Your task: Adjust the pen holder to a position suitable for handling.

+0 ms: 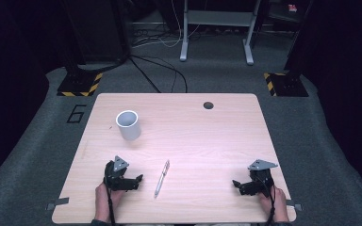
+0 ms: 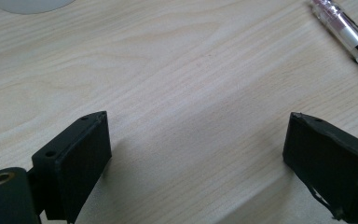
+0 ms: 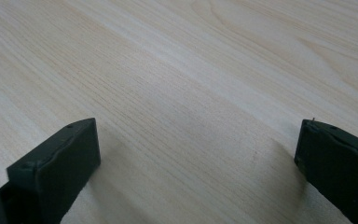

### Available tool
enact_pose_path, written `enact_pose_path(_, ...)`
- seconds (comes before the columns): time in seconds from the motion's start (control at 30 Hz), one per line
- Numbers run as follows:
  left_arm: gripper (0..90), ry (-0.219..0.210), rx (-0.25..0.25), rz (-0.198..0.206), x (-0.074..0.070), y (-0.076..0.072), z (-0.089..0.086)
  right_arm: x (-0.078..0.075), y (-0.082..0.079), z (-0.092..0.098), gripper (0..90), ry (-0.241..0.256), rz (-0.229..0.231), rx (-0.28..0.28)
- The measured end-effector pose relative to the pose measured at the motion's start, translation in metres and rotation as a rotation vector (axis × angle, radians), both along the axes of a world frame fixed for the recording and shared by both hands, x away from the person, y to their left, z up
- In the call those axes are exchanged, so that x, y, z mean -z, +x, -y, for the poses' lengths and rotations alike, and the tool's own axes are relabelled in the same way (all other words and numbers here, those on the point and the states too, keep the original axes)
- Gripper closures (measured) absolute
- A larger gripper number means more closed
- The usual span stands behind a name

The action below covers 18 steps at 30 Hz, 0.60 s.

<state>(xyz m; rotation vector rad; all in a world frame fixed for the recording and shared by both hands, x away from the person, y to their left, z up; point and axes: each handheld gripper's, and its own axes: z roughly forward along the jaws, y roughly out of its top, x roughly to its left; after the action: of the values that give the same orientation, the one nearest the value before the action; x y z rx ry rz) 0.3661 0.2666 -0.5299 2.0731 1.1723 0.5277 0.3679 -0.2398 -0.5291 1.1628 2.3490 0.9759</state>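
my left gripper [image 1: 139, 180] rests low on the near left part of the wooden table [image 1: 226, 141], its jaws pointing to the right toward the pen [image 1: 162, 177]. in the left gripper view the two black jaws stand wide apart with bare wood grain between them, and they hold nothing. the pen lies just beyond them at the upper right of that view [image 2: 349, 35], clear-bodied with a silver band, apart from the jaw tips and not touched by them. from the high view the pen lies flat near the middle of the table's near half, slanting from its lower end near me up and a little to the right, just beside my left gripper and well apart from my right.

my right gripper [image 1: 238, 184] sits near the near right corner of the table, jaws turned to the left. in the right gripper view its jaws are also spread wide, with plain tabletop between them, and nothing in their grasp.

a white cup [image 1: 128, 124] stands upright on the far left part of the table, well apart from the pen and from both grippers. its pale base edges into the top left of the left gripper view [image 2: 30, 4].
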Motion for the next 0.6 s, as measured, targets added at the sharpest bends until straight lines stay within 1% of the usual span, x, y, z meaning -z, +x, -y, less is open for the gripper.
enact_pose_path(0.17,7.7,-0.001,-0.006,0.004,0.0004,-0.0002,0.0004,0.0000,0.0000,0.0001,0.0,0.000,-0.001,0.000)
enact_pose_path(0.2,7.7,-0.006,-0.021,0.006,0.0006,-0.0011,0.0014,-0.0001,0.0001,0.0003,0.0,-0.002,0.000,-0.003)
enact_pose_path(0.33,7.2,-0.002,-0.034,0.005,0.0006,-0.0018,0.0017,0.0001,0.0002,-0.0001,0.0,0.000,0.000,0.001)
enact_pose_path(0.37,6.5,0.000,-0.031,0.000,0.0003,-0.0019,0.0003,0.0004,0.0003,-0.0007,0.0,0.006,0.003,0.009)
enact_pose_path(0.43,5.8,0.000,-0.029,0.004,0.0007,-0.0019,-0.0002,0.0006,0.0003,-0.0009,0.0,0.009,0.005,0.011)
enact_pose_path(0.5,2.7,-0.002,-0.025,-0.005,0.0009,-0.0015,-0.0016,0.0010,0.0004,-0.0010,0.0,0.012,0.012,0.012)
enact_pose_path(0.57,1.6,-0.007,-0.023,-0.009,0.0007,-0.0012,-0.0016,0.0010,0.0004,-0.0011,0.0,0.012,0.011,0.013)
enact_pose_path(0.6,1.4,-0.010,-0.013,-0.014,0.0007,-0.0005,-0.0022,0.0010,0.0004,-0.0011,0.0,0.012,0.011,0.013)
